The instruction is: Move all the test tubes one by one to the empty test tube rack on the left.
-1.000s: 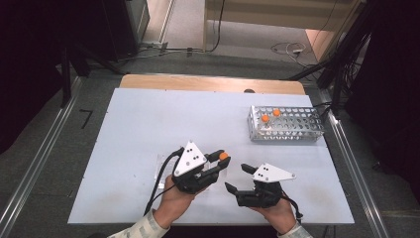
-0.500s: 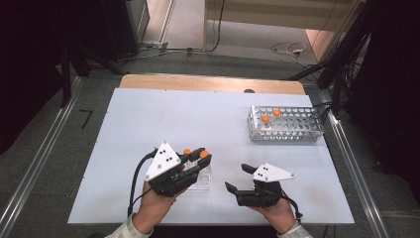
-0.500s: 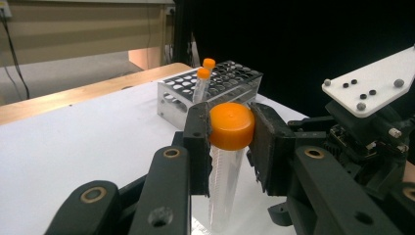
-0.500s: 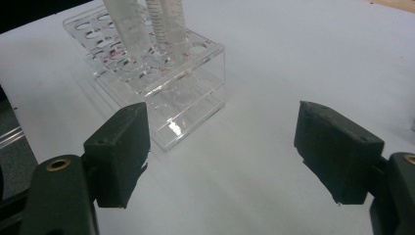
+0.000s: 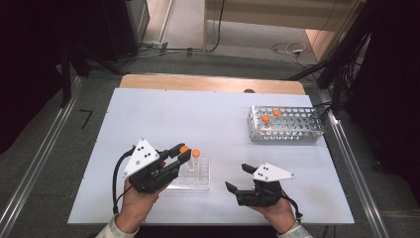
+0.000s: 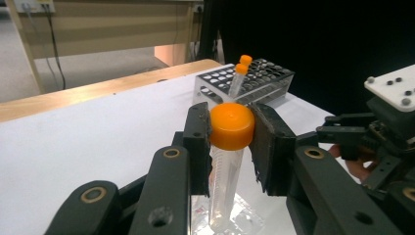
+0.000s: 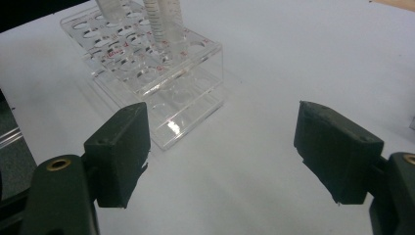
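The high view is looking forward and down from above the near edge of the table (image 5: 218, 119). The left gripper view is riding low, facing across the table toward the metal rack (image 6: 247, 83), very near an orange-capped tube (image 6: 230, 147). The right gripper view is tilting down close over the tabletop, sharing the clear rack (image 7: 151, 73) with the high view (image 5: 195, 173).

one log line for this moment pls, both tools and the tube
left tool: around orange-capped tube standing in clear rack | right tool: open, empty, beside it | metal rack: two capped tubes
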